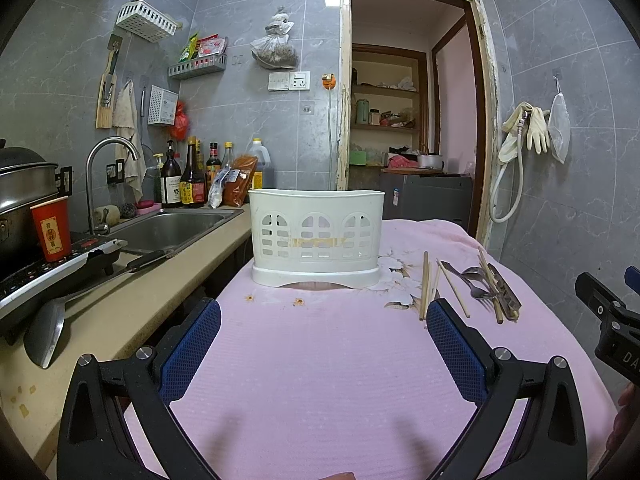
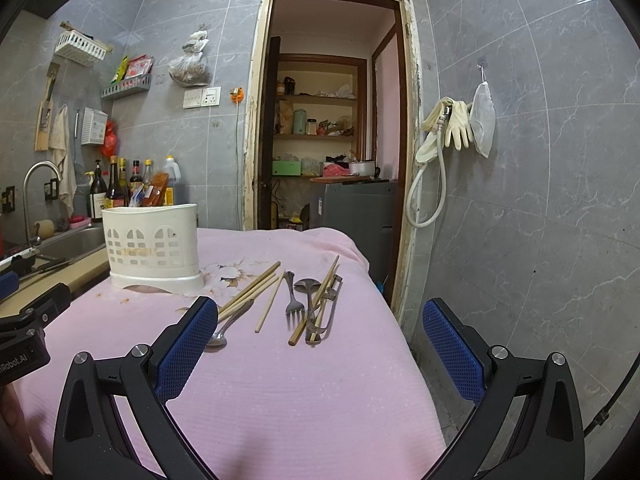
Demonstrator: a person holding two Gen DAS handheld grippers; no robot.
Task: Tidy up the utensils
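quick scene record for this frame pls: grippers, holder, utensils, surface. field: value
left gripper: open, empty, facing the holder
right gripper: open, empty, above the cloth near the utensils
holder: white slotted caddy, upright on the cloth, contents not visible
chopsticks: several, loose, scattered right of the holder
fork: flat on the cloth among the chopsticks
spoons: at least two, one partly behind the right gripper's left finger
surface: pink cloth, stained near the holder
sink: left of the cloth

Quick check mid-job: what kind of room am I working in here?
A small home kitchen, most likely. A steel sink with a faucet sits on the counter, sauce bottles stand behind it, and a steamer pot rests on a cooktop.
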